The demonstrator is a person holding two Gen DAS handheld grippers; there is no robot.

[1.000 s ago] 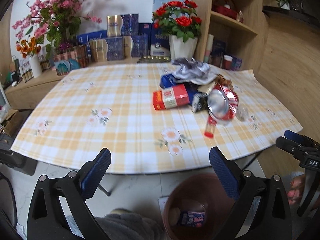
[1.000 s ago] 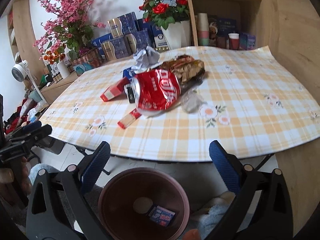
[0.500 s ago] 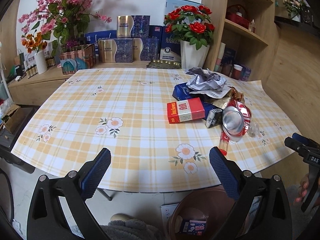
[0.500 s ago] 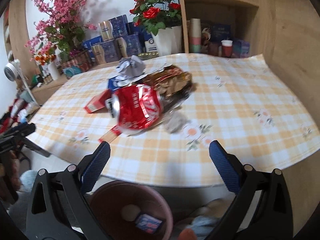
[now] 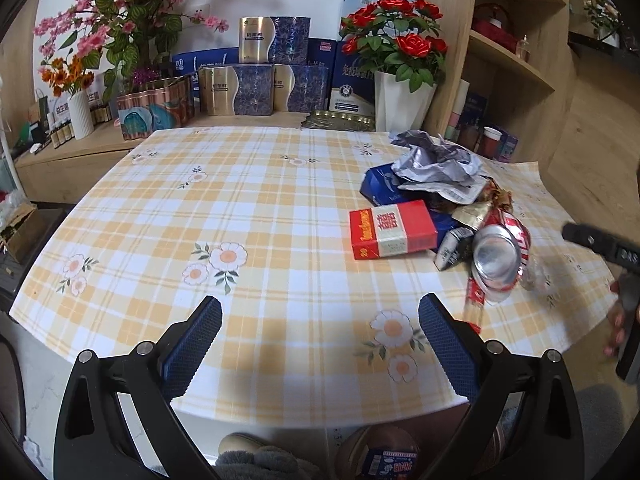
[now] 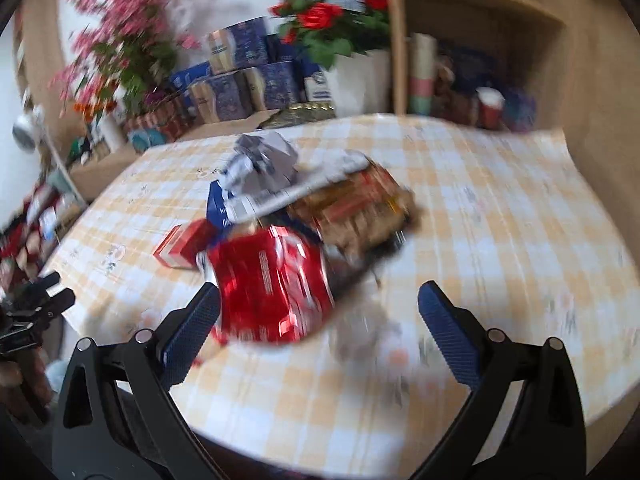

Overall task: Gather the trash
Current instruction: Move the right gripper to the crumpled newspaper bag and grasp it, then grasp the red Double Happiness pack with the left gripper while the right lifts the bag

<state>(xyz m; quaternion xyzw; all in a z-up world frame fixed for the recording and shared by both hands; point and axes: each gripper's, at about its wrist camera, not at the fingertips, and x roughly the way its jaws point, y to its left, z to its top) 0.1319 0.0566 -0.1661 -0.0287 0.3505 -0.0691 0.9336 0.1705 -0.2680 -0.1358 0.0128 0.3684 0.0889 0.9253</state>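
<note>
Grippers both nearer trash pile (image 5: pixel 444 216), left gripper (image 5: pixel 320 336) and right gripper (image 6: pixel 319 334) spread wide, empty.

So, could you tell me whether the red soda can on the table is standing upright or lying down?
Lying on its side, crushed. In the left wrist view the red can shows its round silver end toward the camera, resting on the checked tablecloth.

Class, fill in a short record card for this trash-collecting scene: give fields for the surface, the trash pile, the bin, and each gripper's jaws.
surface: table with checked floral cloth
trash pile: crushed red can, red box, blue box, crumpled paper, clustered together
bin: brown bin on the floor below the table edge, a small packet inside
left gripper: jaws open, empty
right gripper: jaws open, empty, by the can; view blurred
</note>
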